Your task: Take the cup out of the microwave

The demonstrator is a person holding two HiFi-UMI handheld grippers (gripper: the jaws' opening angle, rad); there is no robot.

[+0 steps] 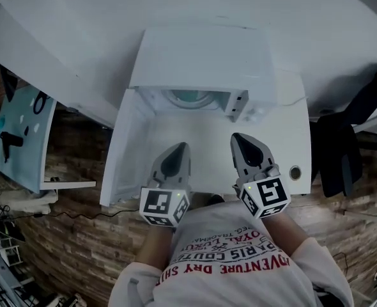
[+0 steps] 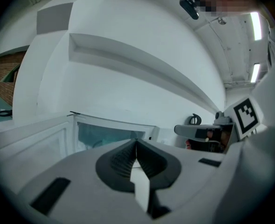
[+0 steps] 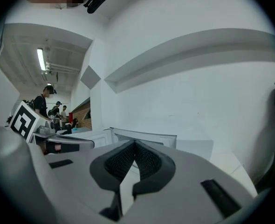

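A white microwave [image 1: 201, 56] stands on a white table [image 1: 284, 139], its door [image 1: 121, 152] swung open to the left. Inside the lit cavity I see a round pale-teal shape [image 1: 192, 99]; I cannot tell whether it is the cup or the turntable. My left gripper [image 1: 179, 144] and right gripper [image 1: 236, 136] hover side by side over the table in front of the opening, both pointing at it. Both are shut with nothing between the jaws. In the left gripper view the cavity [image 2: 109, 135] shows just beyond the left gripper [image 2: 136, 141]. The right gripper [image 3: 135, 143] faces the microwave's right part [image 3: 147, 136].
A black chair [image 1: 354, 139] stands to the right of the table, and a light blue board [image 1: 22, 133] leans at the left. A small round fitting [image 1: 295, 171] sits near the table's front right corner. People [image 3: 44, 101] stand far off at the left of the right gripper view.
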